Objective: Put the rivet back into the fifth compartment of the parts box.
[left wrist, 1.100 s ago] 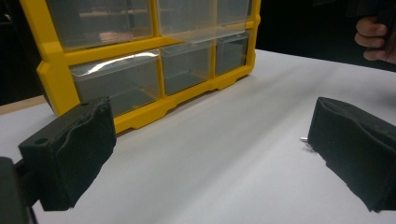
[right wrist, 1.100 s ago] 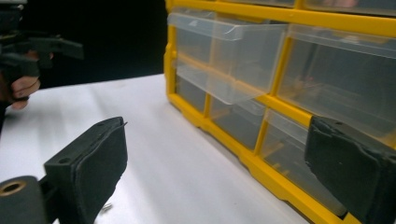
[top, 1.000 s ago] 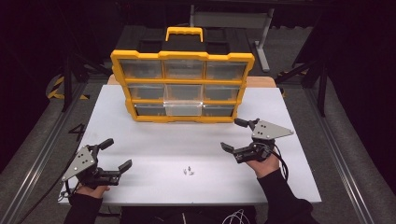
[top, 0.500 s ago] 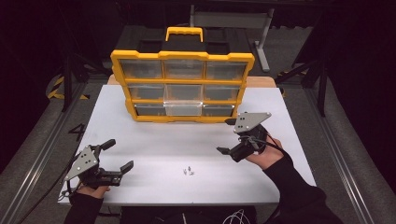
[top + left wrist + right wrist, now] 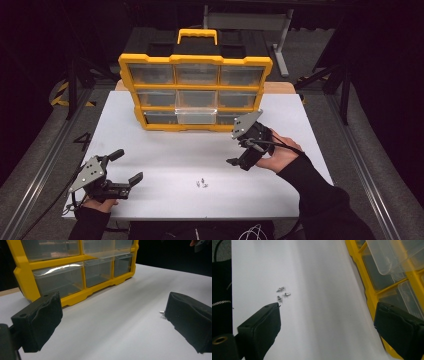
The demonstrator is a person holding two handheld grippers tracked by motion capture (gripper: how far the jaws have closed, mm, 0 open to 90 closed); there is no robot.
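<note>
A yellow organizer (image 5: 195,90) with clear drawers stands at the table's far middle. Its bottom middle drawer (image 5: 196,116) is pulled out a little. Three small metal screws (image 5: 202,183) lie loose near the front middle of the table. My left gripper (image 5: 126,166) rests open at the front left, apart from them. My right gripper (image 5: 236,152) hovers open right of centre, just in front of the organizer, jaws turned down and back. In the right gripper view the screws (image 5: 282,294) lie beyond the left jaw, and the organizer (image 5: 367,290) is at the right. One screw (image 5: 162,312) peeks beside the right jaw in the left gripper view.
The white table (image 5: 165,150) ends close in front of the screws. A dark sleeve with a zipper (image 5: 220,302) is at the left of the right gripper view. Metal rails and a dark floor flank the table.
My right gripper has moved left and toward the organizer, and has turned so its jaws point down and back at the table. The left gripper has barely shifted.
</note>
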